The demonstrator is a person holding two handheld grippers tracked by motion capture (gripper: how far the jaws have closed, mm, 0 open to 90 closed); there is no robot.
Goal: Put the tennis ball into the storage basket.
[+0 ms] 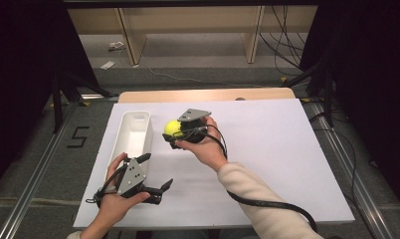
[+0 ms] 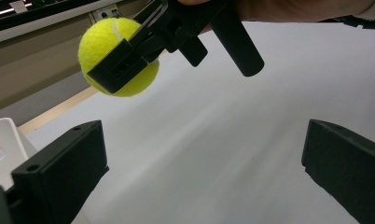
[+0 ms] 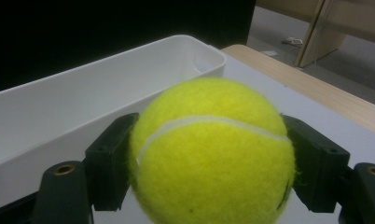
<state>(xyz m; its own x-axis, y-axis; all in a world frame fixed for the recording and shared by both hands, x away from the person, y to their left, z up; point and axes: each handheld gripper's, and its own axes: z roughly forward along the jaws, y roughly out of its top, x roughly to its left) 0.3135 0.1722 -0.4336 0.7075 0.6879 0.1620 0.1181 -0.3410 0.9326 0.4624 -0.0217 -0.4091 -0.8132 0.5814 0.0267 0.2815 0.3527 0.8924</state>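
Near edge: my left gripper (image 1: pixel 155 174) idle, jaws wide open, nothing in them. Right gripper (image 1: pixel 174 134) clamped on tennis ball (image 3: pixel 213 154), held above surface just right of white bin (image 1: pixel 133 130). Bin's long axis runs near-far, so I'd reckon short hop left.

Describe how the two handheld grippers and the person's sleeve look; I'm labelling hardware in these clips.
Both the left gripper and the right gripper are black with two blocky jaws, each topped by a grey three-cornered plate dotted with small holes. A thick black cable trails from the right one. The right arm wears a cream sleeve.
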